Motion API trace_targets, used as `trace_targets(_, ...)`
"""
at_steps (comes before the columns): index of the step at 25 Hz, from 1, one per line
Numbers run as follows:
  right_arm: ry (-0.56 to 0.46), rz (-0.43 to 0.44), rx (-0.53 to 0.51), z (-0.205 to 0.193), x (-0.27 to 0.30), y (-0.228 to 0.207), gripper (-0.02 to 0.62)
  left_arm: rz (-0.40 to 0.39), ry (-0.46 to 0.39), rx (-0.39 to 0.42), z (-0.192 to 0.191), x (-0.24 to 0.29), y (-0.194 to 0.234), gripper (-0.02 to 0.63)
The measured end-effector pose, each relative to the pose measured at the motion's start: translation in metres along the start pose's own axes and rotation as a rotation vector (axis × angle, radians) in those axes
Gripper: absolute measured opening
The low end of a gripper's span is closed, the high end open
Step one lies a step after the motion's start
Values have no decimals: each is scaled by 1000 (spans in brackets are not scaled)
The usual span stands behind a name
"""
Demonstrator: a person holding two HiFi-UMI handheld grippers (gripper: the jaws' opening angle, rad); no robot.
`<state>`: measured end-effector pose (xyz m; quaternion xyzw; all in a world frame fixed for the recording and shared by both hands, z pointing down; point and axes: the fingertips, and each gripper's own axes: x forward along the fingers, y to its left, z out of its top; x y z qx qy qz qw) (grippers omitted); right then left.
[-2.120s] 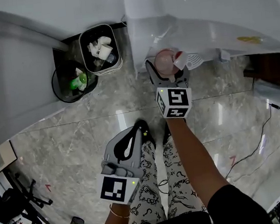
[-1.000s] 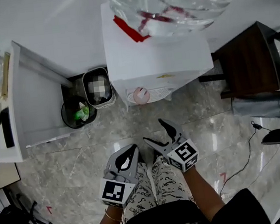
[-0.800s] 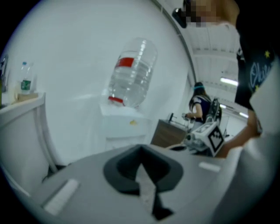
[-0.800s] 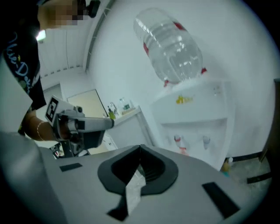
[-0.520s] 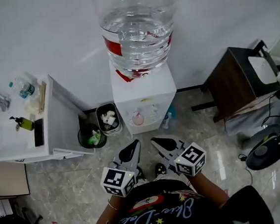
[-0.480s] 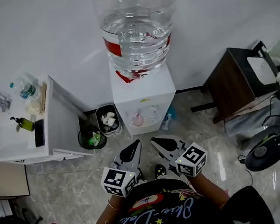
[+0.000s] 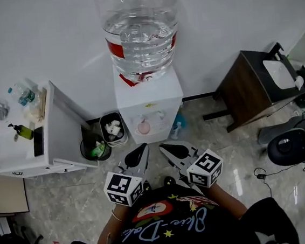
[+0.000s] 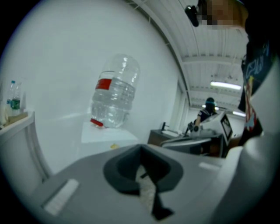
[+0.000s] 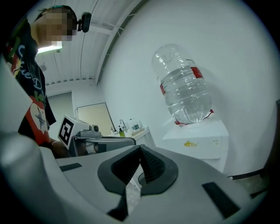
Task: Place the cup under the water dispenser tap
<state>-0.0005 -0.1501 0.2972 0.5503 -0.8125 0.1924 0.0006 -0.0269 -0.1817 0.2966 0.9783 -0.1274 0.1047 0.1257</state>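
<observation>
Now we hold our left tool (image 7: 138, 150) and right tool (image 7: 167, 148) side by side, each with its jaws pressed together on nothing. The pink cup (image 7: 143, 127) stands in the front recess of the water dispenser (image 7: 155, 94), below its upturned bottle (image 7: 140, 33), well apart from both tools.

Water bottle (image 7: 140, 28) cut off by the head view's top edge, cup (image 7: 142, 127) only a small pink blur in the dispenser (image 7: 149, 104) recess, bin (image 7: 112, 129) contents too small to tell, counter (image 7: 10, 155) cropped at left, cup hidden behind the jaws in both gripper views.
</observation>
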Motion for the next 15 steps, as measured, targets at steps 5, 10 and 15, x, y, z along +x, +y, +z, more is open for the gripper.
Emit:
trace_targets(5, 23, -3, 15, -7, -1, -6, 14, -15, 28, 12, -2, 5, -1, -2)
trace_targets(10, 3, -24, 24, -6, 3, -14, 14, -19, 29, 19, -5, 7, 5, -2)
trace_targets(15, -22, -41, 37, -2, 4, -16, 14, -20, 18, 26, -2, 6, 8, -2)
